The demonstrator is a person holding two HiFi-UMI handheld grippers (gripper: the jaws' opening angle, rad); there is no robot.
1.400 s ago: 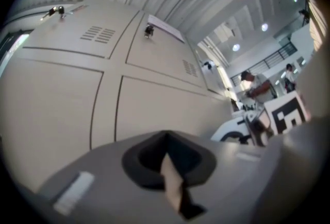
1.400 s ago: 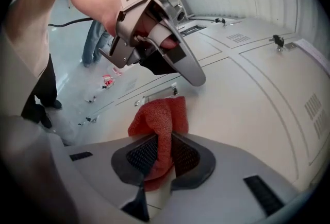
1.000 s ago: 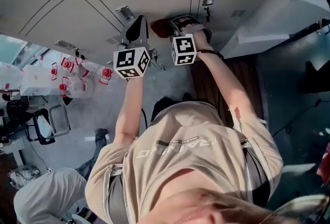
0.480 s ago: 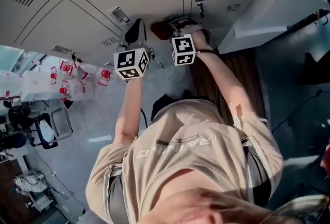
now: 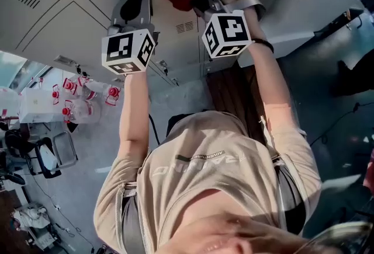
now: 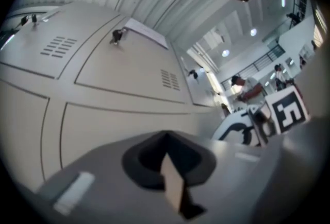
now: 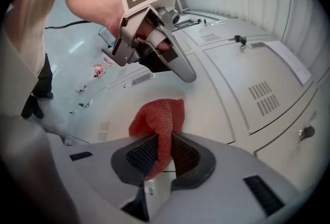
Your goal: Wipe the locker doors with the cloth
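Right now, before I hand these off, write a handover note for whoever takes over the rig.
Left gripper: shut, empty, held up in front of the locker doors.
Right gripper: shut on the red cloth, whose free end points at a door face.
Done: the cloth is gripped and up at the doors. How much is already wiped cannot be told.
Left: wipe the door faces with the cloth.
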